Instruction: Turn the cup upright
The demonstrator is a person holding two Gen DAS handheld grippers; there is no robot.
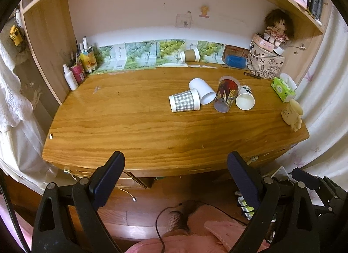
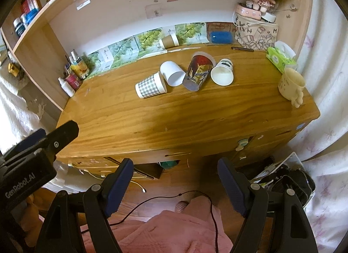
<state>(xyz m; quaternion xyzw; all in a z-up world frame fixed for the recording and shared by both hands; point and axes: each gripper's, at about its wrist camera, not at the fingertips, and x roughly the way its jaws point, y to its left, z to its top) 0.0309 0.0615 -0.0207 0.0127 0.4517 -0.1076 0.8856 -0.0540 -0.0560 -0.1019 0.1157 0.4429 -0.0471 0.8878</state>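
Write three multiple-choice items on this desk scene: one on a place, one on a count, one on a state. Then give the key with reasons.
1. Where does the brown sleeved cup lie?
A. at the desk's back edge
B. at the front edge
C. on the floor

2. How many cups lie tipped in the middle cluster?
A. two
B. four
C. six

3. How do the right tongs stand?
A. shut on a cup
B. open, holding nothing
C. shut, empty

Key: 1 A, it lies by the leaf-print cards. 2 B, checked cup, white cup, printed tumbler, green-logo cup. 3 B, the fingers are wide apart short of the desk.
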